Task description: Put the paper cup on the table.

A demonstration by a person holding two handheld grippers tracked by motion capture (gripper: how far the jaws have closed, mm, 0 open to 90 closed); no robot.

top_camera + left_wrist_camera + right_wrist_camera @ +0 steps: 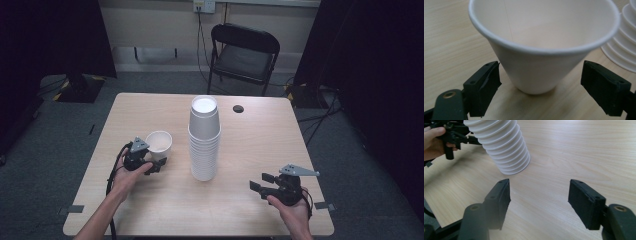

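A single white cup (159, 141) stands upright on the wooden table (240, 210), left of centre. My left gripper (157, 160) is open around its lower part. In the left gripper view the cup (541, 50) sits between the two jaws with a gap on each side, wider at the right. A tall stack of upside-down white cups (204, 145) rises in the middle of the table. My right gripper (260, 182) is open near the front right, jaws pointing toward the stack (501, 145), nothing between them (539, 192).
A small black round mark (238, 108) lies on the table behind the stack. A black folding chair (244, 52) stands beyond the far edge. The stack's rims (621, 47) are just right of the single cup. The other hand and its gripper (451, 135) appear behind the stack.
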